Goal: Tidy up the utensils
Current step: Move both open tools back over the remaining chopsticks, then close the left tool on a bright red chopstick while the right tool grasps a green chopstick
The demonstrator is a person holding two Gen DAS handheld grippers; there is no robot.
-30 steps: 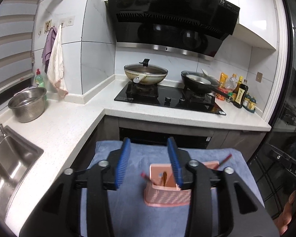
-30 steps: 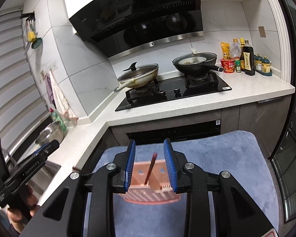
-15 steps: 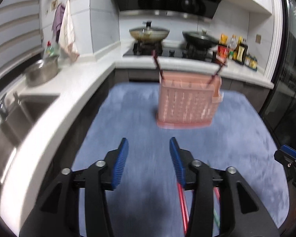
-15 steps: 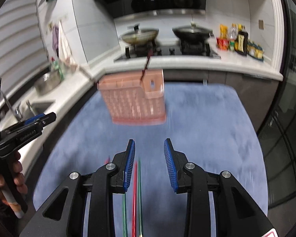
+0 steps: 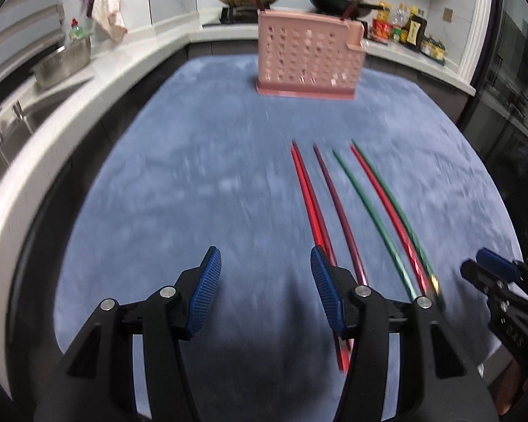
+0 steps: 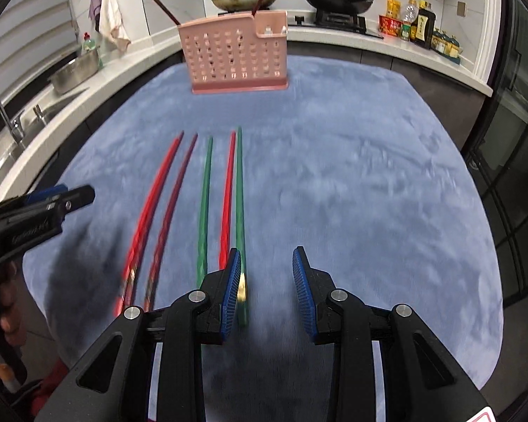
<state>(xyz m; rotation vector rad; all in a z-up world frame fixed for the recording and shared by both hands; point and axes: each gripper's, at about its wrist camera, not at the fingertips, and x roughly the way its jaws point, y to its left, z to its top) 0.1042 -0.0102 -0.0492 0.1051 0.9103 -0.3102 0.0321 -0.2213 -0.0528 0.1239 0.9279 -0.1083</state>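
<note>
Both tongs are seen empty above the blue cloth-covered surface (image 5: 200, 161). The left tongs (image 5: 265, 274) are held moderately wide with nothing between the pads, and the right tongs (image 6: 265, 274) are set narrower, also gripping nothing. A second ago both sets were raised and aimed at the stove wall, with the pink utensil holder (image 6: 234, 54) framed between their fingers; since then they have been lowered and tilted downward, and the left pair has been widened, so that the loose chopsticks are now brought into view.

Five chopsticks are laid in a rough row on the cloth, well apart from the holder: a red chopstick (image 6: 151, 207) at the left, a dark maroon chopstick (image 6: 174, 197) beside it, a green chopstick (image 6: 205, 193), then a second red chopstick (image 6: 227, 190) lying just beside a second green chopstick (image 6: 239, 190). In the left wrist view the outer red one runs just beside the inner pad; in the right wrist view the outer green one passes just beside the left-hand pad.

Two dark chopsticks are already stood in the holder at the far end. The shift is judged to be an approach for picking, one stick per hand; no contact is made yet.
</note>
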